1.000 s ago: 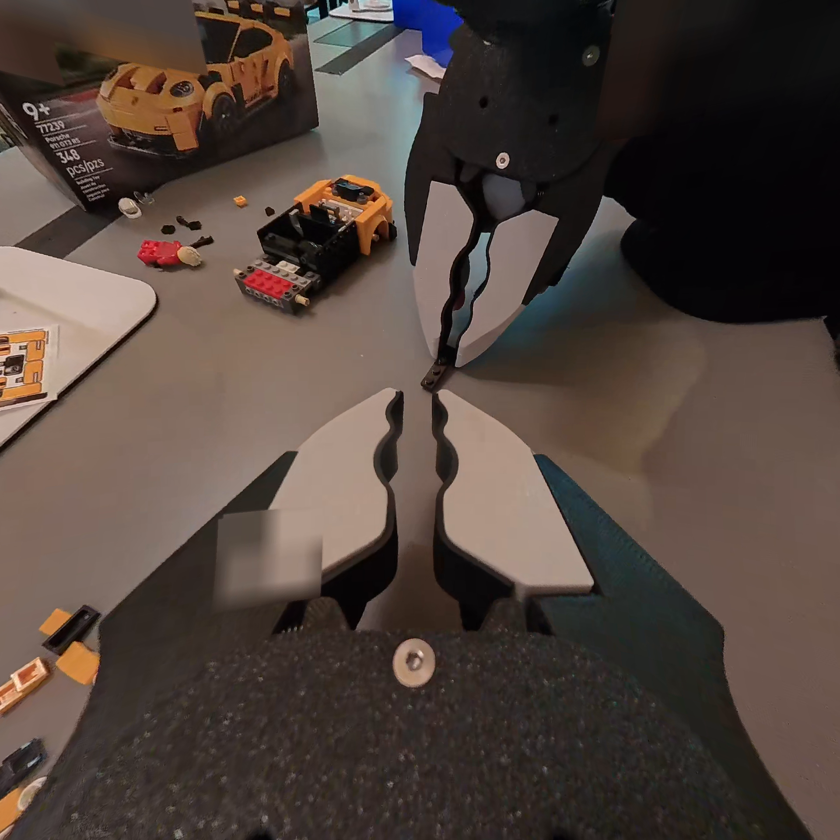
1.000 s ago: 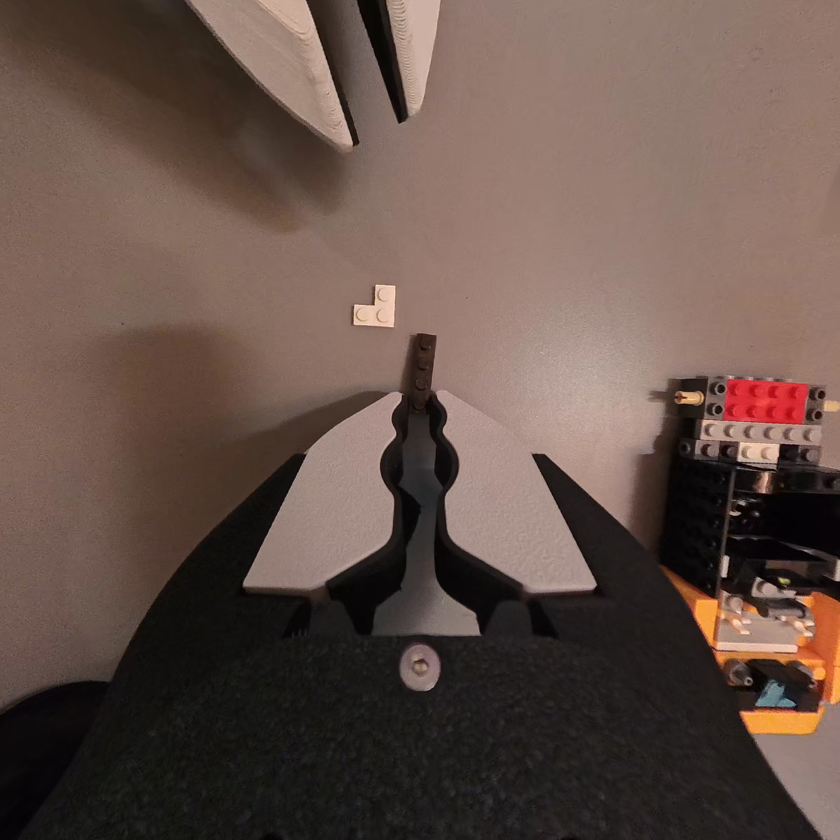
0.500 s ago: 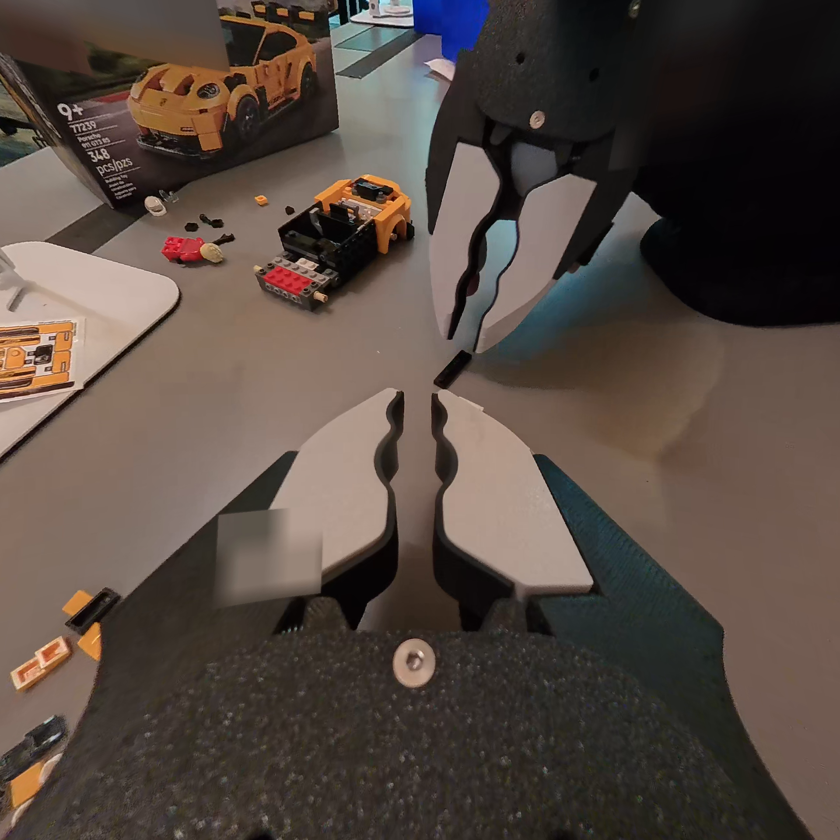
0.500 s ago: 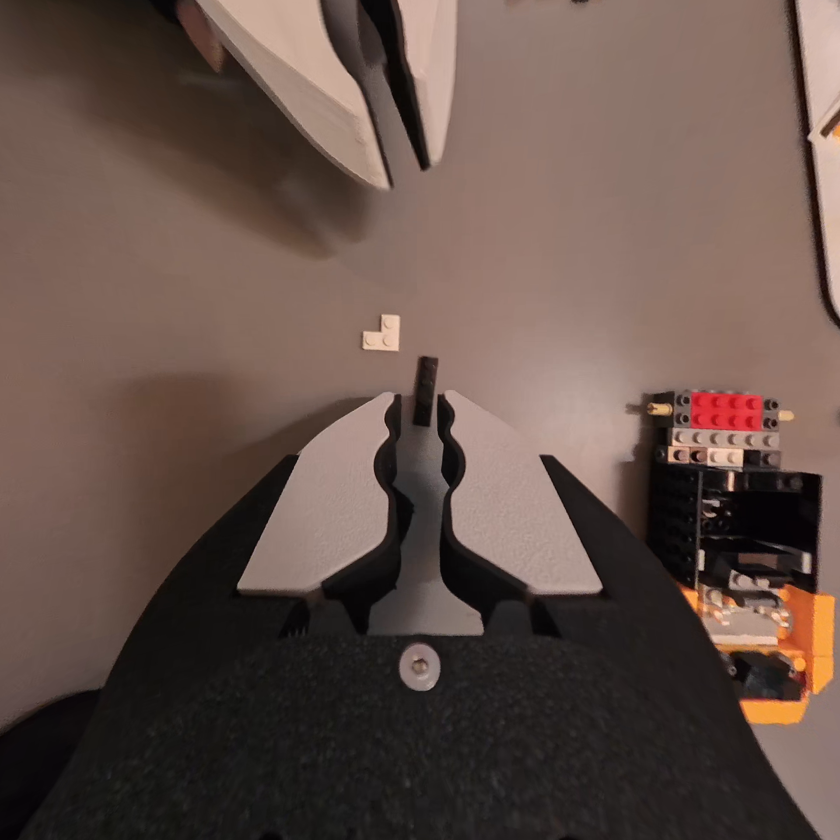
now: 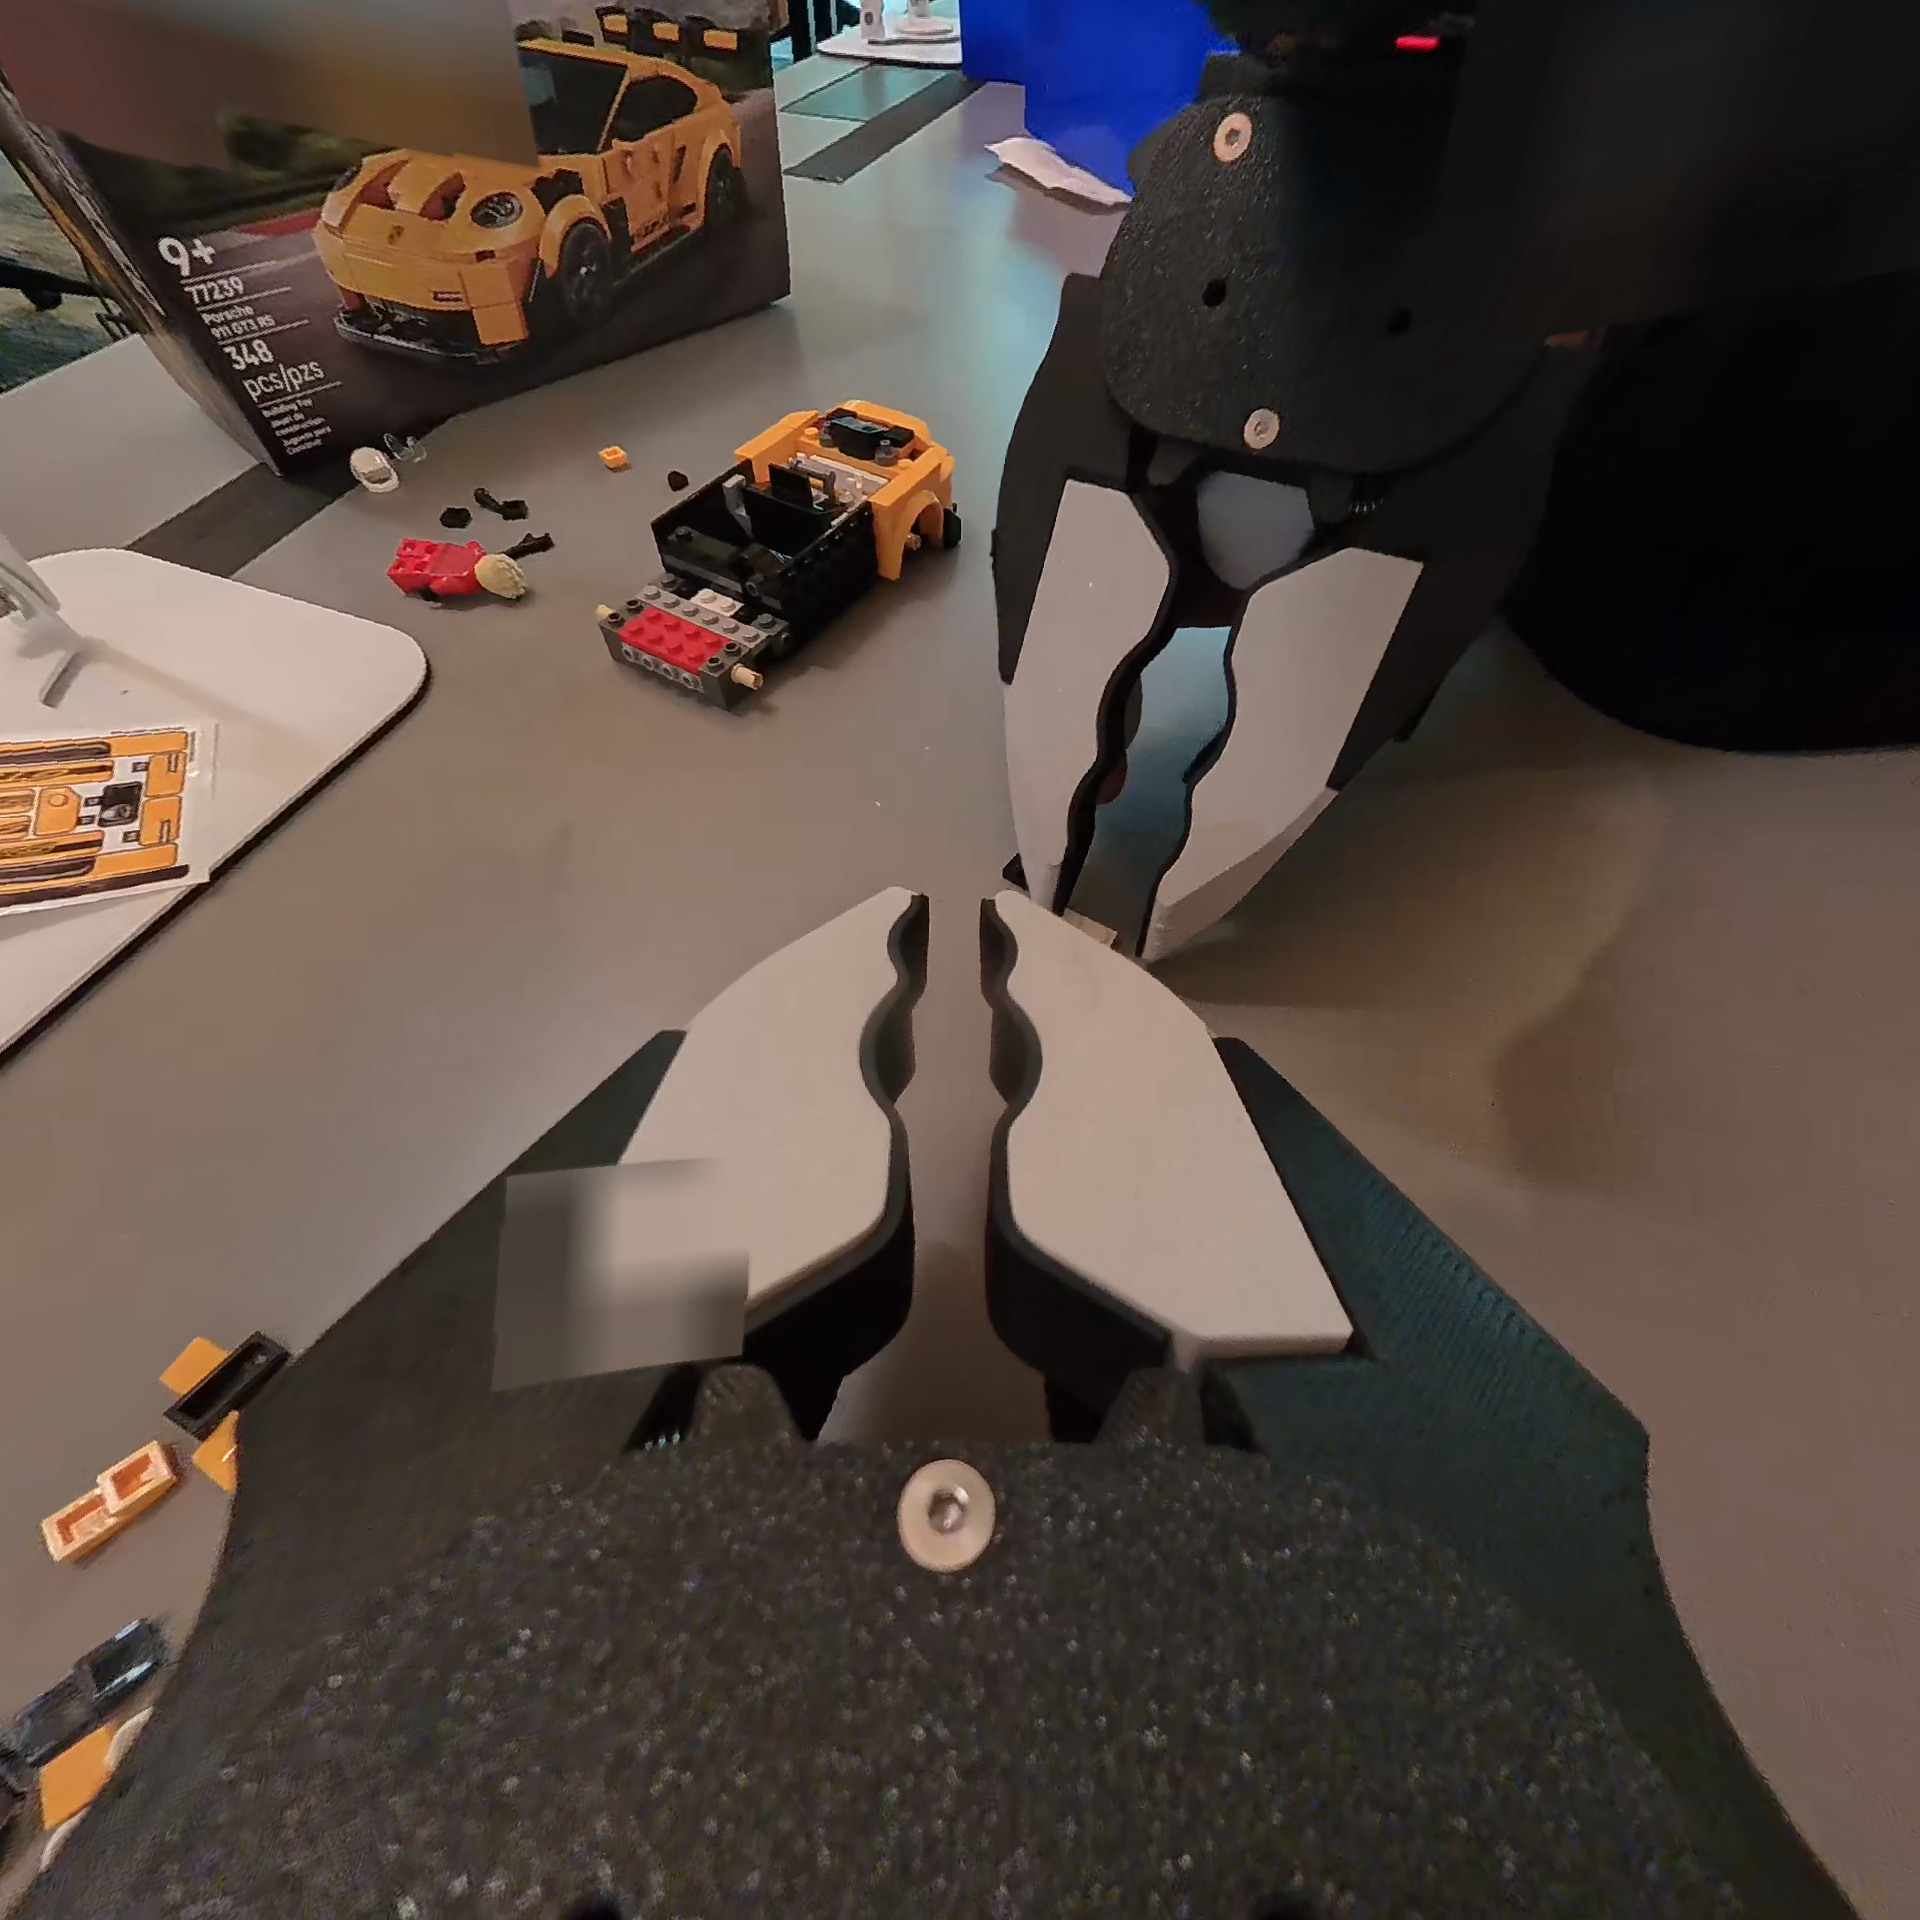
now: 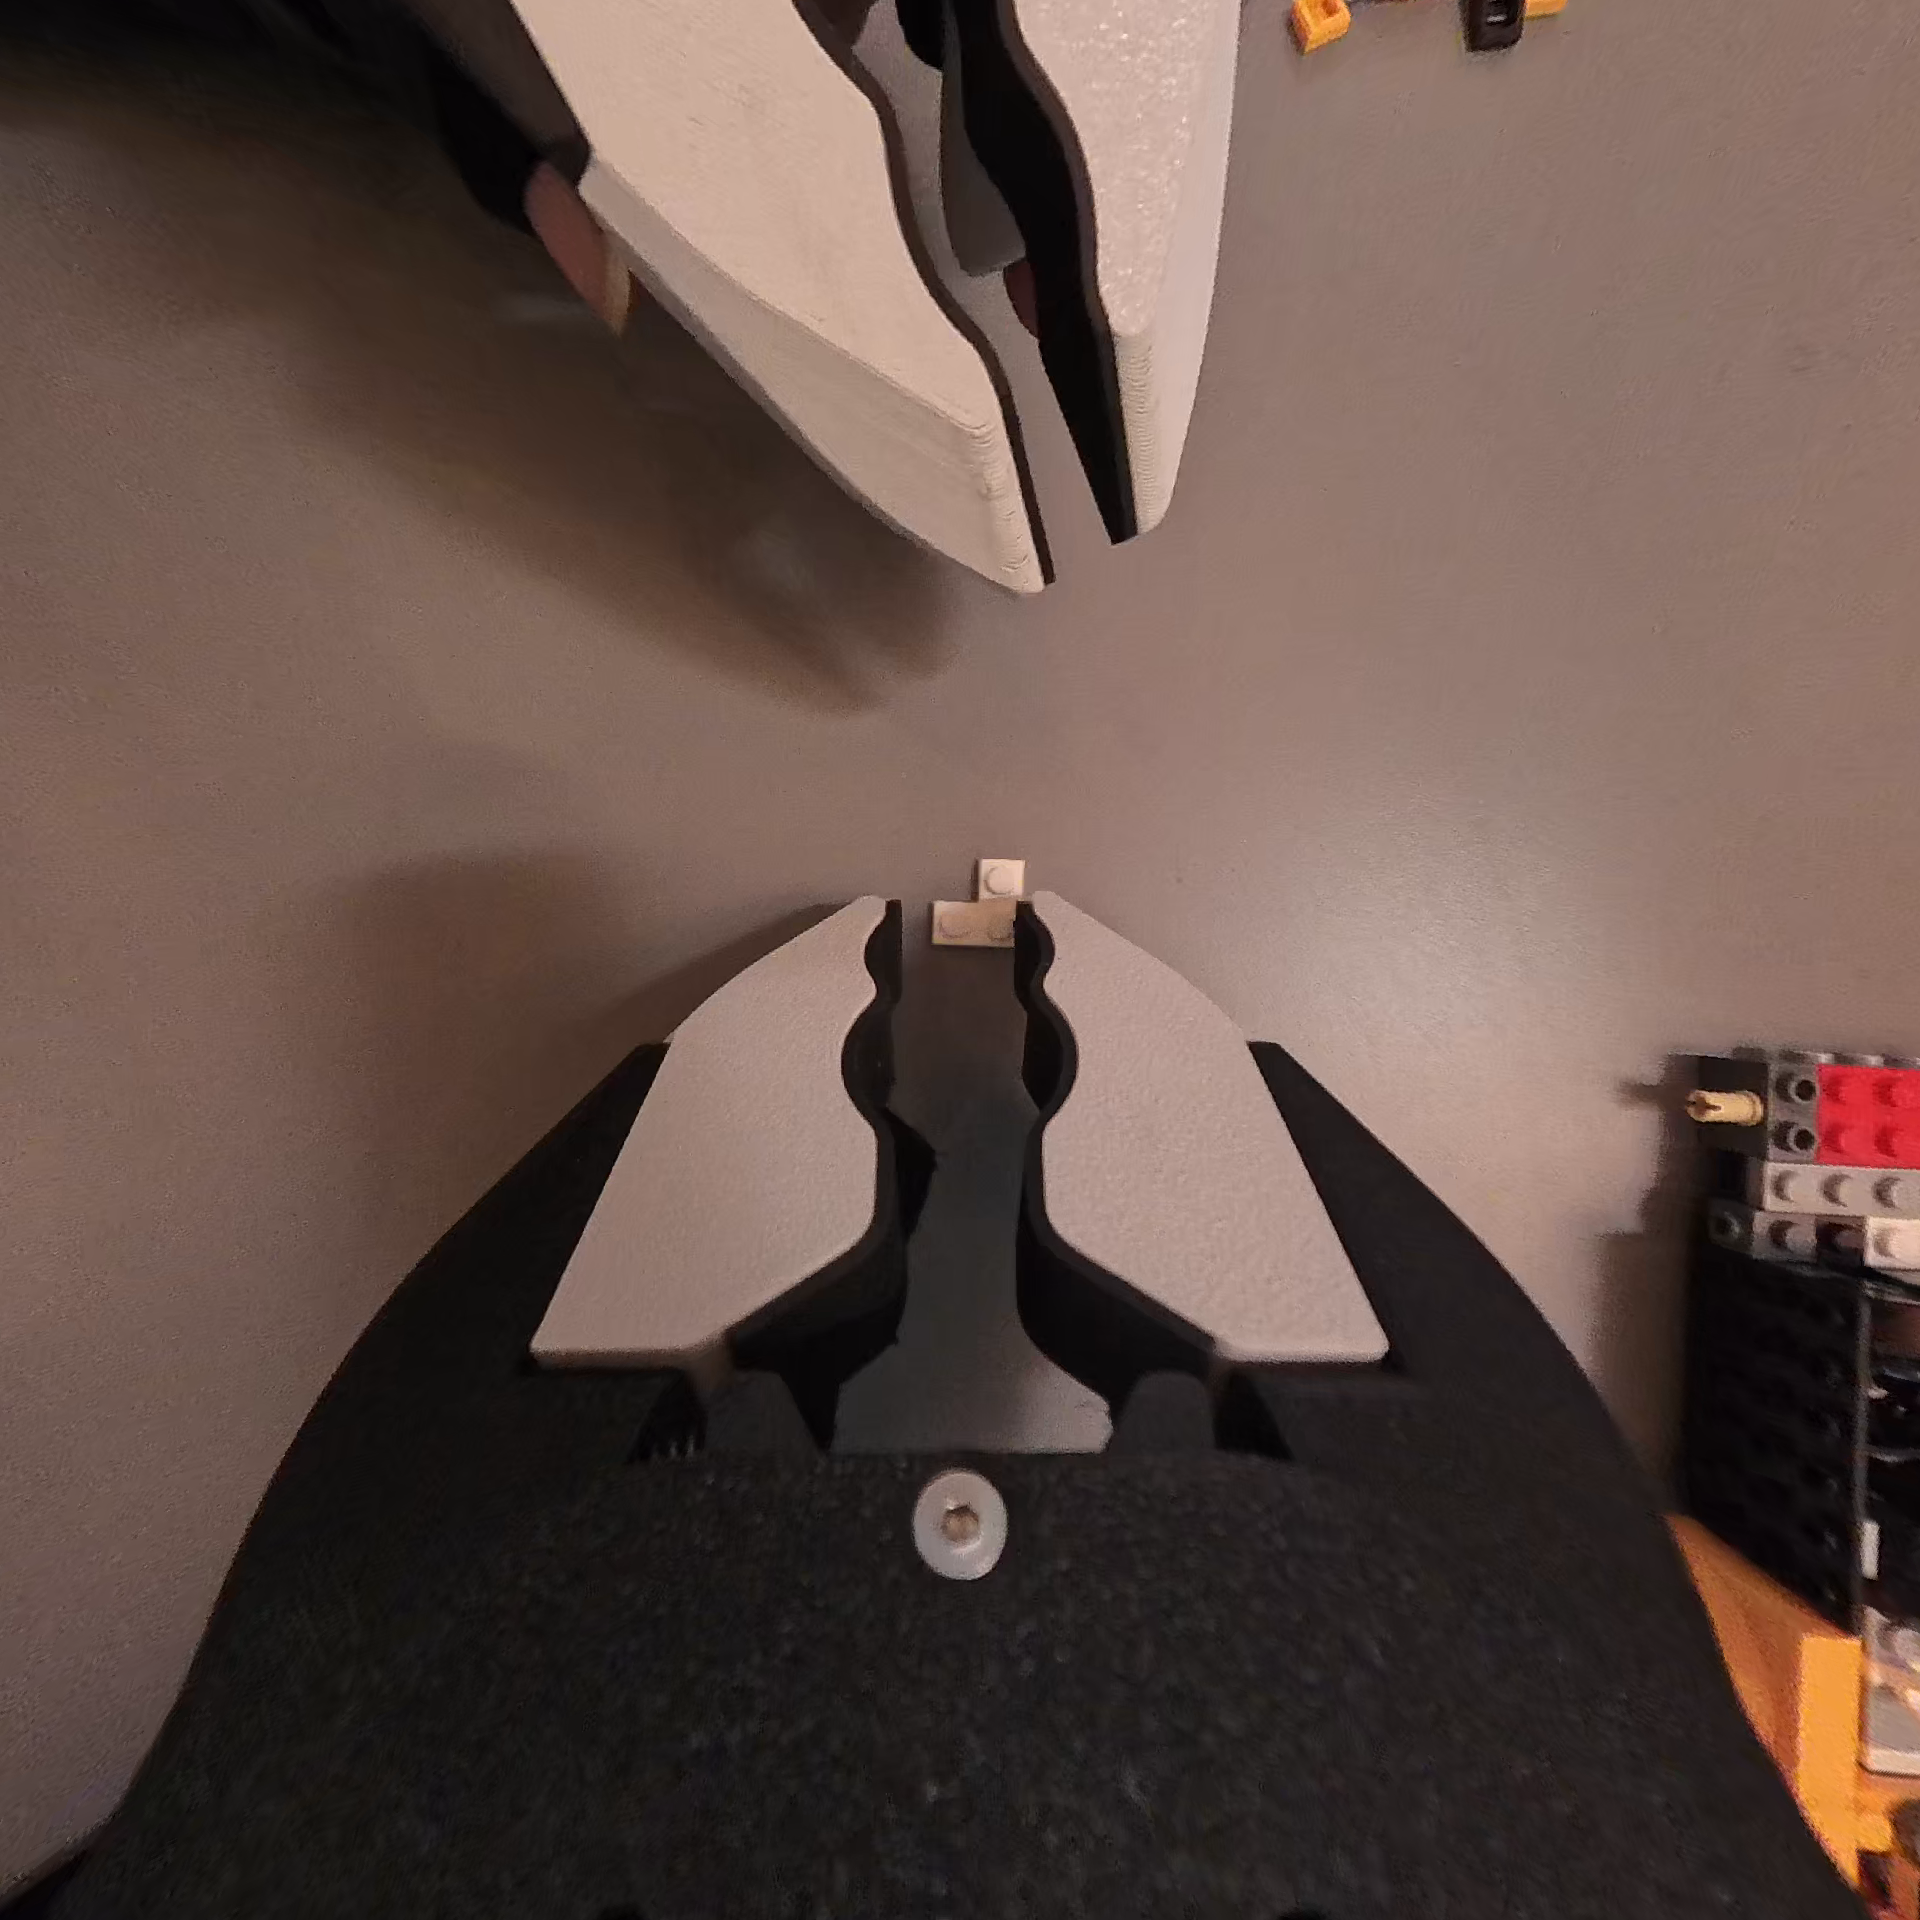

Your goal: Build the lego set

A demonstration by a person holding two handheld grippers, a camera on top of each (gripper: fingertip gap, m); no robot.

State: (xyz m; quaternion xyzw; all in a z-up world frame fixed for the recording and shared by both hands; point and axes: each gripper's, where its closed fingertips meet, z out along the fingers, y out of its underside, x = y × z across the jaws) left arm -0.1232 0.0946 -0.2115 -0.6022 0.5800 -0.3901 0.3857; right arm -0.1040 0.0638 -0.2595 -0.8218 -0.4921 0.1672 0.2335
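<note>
A small white L-shaped corner plate (image 6: pixel 975 923) lies on the grey table between the tips of my right gripper (image 6: pixel 958 904), which is open and low over it. In the left wrist view the right gripper (image 5: pixel 1107 920) points down at the table just beyond my left gripper (image 5: pixel 954 899), with the white plate (image 5: pixel 1096 928) at its tips. A dark sliver (image 5: pixel 1013 864) beside its finger may be the black plate. My left gripper is shut and empty, and shows from above in the right wrist view (image 6: pixel 1075 566). The part-built orange and black car (image 5: pixel 790 551) sits farther back.
The set's box (image 5: pixel 416 208) stands at the back left. A white tray (image 5: pixel 260 665) holds a sticker sheet (image 5: pixel 94 810). Small loose pieces (image 5: pixel 447 566) lie near the box, more (image 5: pixel 114 1496) at the near left. The car (image 6: pixel 1818 1247) is right of my right gripper. Spacing between my two grippers at the tips: around 6 cm.
My right gripper let go of the thin black plate, opened wider and moved forward and down over the white corner plate. The left gripper stayed shut and now sits closer to the right one.
</note>
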